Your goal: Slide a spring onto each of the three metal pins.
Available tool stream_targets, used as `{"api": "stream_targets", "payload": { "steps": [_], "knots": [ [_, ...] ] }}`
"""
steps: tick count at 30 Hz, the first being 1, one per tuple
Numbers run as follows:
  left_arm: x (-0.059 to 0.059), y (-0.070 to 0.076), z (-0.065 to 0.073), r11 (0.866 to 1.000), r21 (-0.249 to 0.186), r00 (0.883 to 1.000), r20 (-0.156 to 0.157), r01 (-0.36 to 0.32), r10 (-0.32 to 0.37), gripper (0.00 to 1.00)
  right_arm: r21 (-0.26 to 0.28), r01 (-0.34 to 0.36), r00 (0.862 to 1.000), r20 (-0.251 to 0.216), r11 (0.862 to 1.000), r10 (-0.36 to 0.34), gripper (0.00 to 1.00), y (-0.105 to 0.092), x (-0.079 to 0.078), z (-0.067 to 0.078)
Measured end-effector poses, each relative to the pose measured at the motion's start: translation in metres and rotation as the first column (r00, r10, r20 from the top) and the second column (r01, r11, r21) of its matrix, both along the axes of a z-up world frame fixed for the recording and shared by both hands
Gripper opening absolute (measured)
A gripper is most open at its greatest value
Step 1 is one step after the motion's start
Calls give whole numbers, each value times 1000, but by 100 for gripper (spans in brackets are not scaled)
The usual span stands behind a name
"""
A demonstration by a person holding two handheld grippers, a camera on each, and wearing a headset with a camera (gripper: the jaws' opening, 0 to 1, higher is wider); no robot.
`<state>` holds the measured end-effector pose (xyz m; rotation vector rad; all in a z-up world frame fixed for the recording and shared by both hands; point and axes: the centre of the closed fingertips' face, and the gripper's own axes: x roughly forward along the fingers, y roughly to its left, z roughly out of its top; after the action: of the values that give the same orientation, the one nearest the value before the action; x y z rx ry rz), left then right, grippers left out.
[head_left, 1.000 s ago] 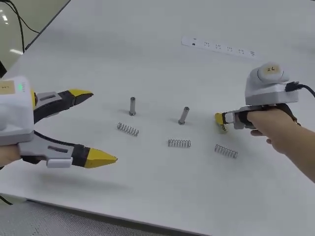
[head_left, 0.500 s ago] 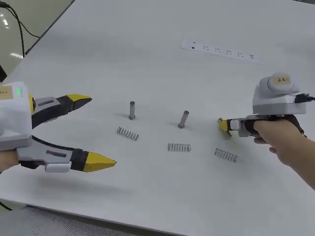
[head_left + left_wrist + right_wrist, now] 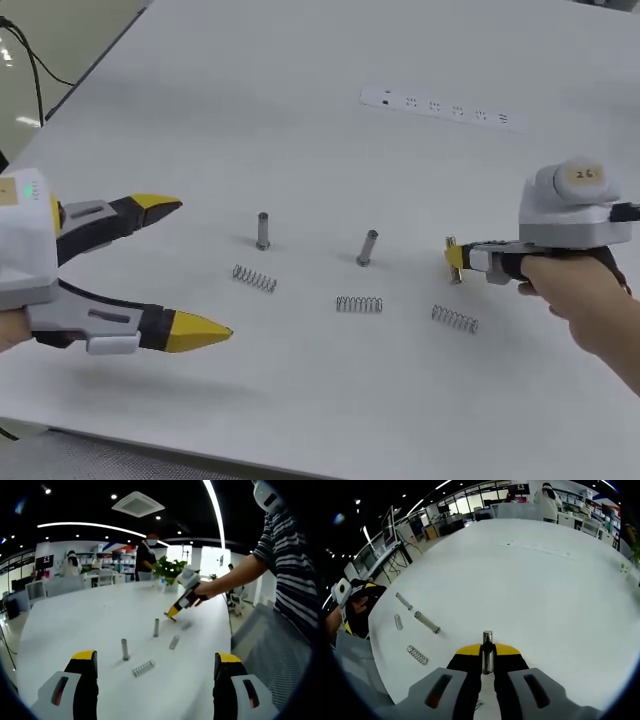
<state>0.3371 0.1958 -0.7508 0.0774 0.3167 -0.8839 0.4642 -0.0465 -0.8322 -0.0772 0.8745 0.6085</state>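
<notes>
My right gripper (image 3: 454, 259) is shut on a short metal pin (image 3: 451, 246) and holds it upright just above or on the white table (image 3: 300, 120); I cannot tell which. In the right gripper view the pin (image 3: 487, 639) stands between the yellow tips of that gripper (image 3: 487, 651). Two more pins (image 3: 263, 230) (image 3: 368, 247) stand on the table to its left. Three springs (image 3: 254, 279) (image 3: 359, 304) (image 3: 454, 319) lie flat in a row in front of the pins. My left gripper (image 3: 195, 268) hovers open at the left, nothing between its fingers. The left gripper view has it (image 3: 156, 659) facing the nearest pin (image 3: 125, 649) and spring (image 3: 143, 668).
A white power strip (image 3: 440, 108) lies at the far side of the table. The table's near edge runs just below the left gripper. People and desks show in the office beyond the table's far end.
The head camera has tilted, shifting the whole picture down a little. The right hand has drawn slightly to the right with the pin. The left gripper has stayed open and has hardly moved.
</notes>
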Motion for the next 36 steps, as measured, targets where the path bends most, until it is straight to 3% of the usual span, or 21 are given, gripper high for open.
{"api": "stream_targets", "payload": {
  "steps": [18,24,36],
  "knots": [
    [-1,0,2,1000,1,1000,3,-4,4,94,20,-2,998,70,1000,1,5,-5,-4,8],
    [-1,-1,3,1000,0,1000,5,-5,5,94,0,-29,993,115,1000,29,5,-5,-8,11],
    [0,0,2,1000,0,1000,4,-6,6,94,-18,-38,987,153,999,41,5,-8,-11,12]
  ]
}}
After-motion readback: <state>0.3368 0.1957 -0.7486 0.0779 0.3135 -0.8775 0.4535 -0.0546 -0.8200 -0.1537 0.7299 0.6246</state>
